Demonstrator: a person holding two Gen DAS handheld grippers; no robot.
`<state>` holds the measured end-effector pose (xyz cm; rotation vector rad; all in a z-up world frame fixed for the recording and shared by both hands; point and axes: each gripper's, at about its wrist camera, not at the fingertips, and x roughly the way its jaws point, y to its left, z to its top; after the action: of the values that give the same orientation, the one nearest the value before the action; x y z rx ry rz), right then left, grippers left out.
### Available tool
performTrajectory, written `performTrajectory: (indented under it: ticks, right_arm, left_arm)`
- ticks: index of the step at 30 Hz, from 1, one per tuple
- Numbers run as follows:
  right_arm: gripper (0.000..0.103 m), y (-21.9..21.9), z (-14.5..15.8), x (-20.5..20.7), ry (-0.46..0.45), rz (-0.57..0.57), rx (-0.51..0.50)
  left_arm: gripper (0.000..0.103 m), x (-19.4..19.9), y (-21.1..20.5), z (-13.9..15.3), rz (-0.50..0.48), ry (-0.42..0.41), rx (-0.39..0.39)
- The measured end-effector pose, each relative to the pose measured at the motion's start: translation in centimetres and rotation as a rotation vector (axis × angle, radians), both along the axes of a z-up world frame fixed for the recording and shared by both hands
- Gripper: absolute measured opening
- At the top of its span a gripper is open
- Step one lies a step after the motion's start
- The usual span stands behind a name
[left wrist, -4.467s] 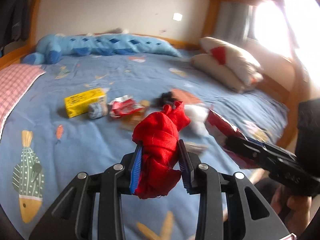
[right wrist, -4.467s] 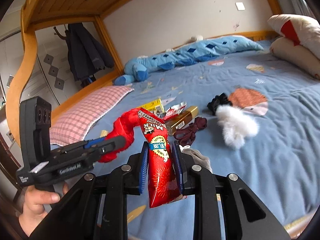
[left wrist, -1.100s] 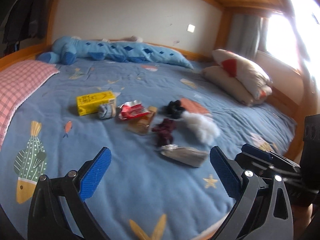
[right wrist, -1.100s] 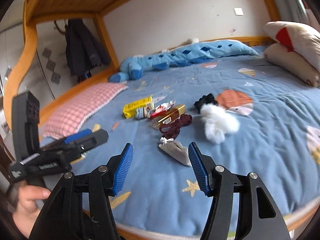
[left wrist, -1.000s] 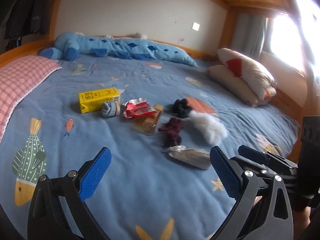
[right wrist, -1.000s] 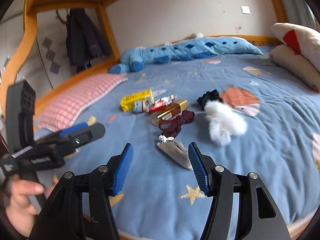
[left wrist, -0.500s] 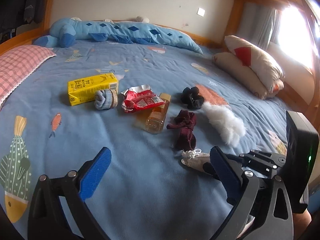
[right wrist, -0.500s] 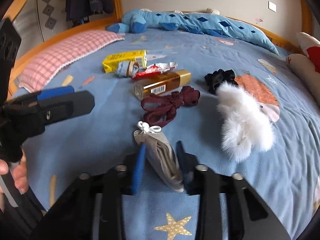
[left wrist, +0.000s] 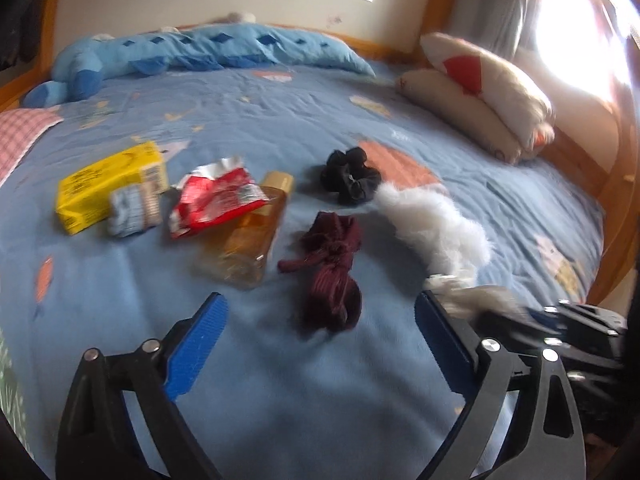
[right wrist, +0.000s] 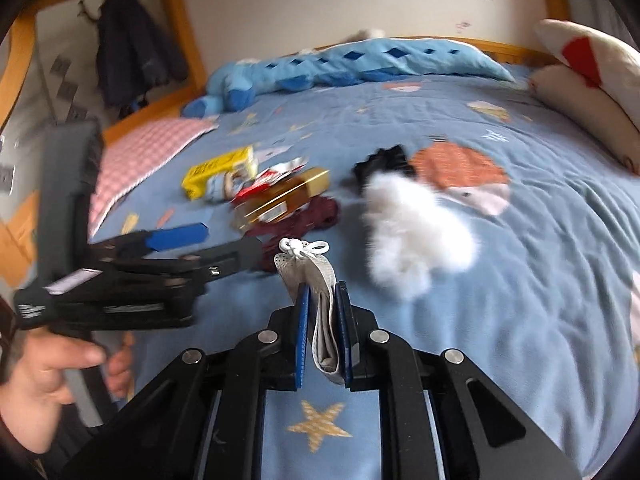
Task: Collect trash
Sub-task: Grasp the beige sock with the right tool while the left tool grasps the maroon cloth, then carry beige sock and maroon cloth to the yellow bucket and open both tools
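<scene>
Above the blue bedspread, right hand-held gripper clamps grey sock.

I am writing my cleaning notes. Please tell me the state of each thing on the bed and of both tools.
Right tool: shut on grey sock.
Grey sock: clamped, bow end sticking forward.
Left tool: closing, nothing between pads.
Maroon sock: lying loose.
Red wrapper: torn open, on amber bottle.
Amber bottle: lying down.
Yellow carton: lying flat.

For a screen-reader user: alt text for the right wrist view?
The right gripper is shut on a folded grey sock above a blue bedspread; ahead lie a white fluffy item and a yellow carton.
</scene>
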<state>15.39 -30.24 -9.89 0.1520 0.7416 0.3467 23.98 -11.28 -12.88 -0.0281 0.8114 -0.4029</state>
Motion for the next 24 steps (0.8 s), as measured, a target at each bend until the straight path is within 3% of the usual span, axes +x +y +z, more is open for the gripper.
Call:
performTrajectory:
  ticks: [3,8,11,14,18,24]
  right_arm:
    - [0.013,-1.6,0.2,0.0,0.001,-0.029,0.036]
    - [0.013,-3.5,0.4,0.0,0.006,-0.061,0.096]
    - [0.013,-3.5,0.6,0.1,-0.002,-0.054,0.099]
    - [0.013,-3.3,0.6,0.2,-0.005,-0.044,0.104]
    - [0.013,-3.1,0.6,-0.2,-0.01,-0.04,0.119]
    - [0.013,-2.6,1.2,-1.2,-0.017,-0.03,0.128]
  left_arm:
    - [0.084,1.6,-1.6,-0.5,-0.036,0.03,-0.008]
    - [0.082,3.3,-4.1,-1.4,-0.07,0.026,0.087]
    - [0.075,4.6,-4.1,-2.4,-0.056,0.066,0.102]
    - [0.063,5.1,-3.9,-2.8,-0.045,0.069,0.119]
    - [0.028,5.3,-2.9,-2.4,-0.032,0.075,0.099]
    - [0.025,3.5,-1.4,-0.7,-0.027,0.063,0.021]
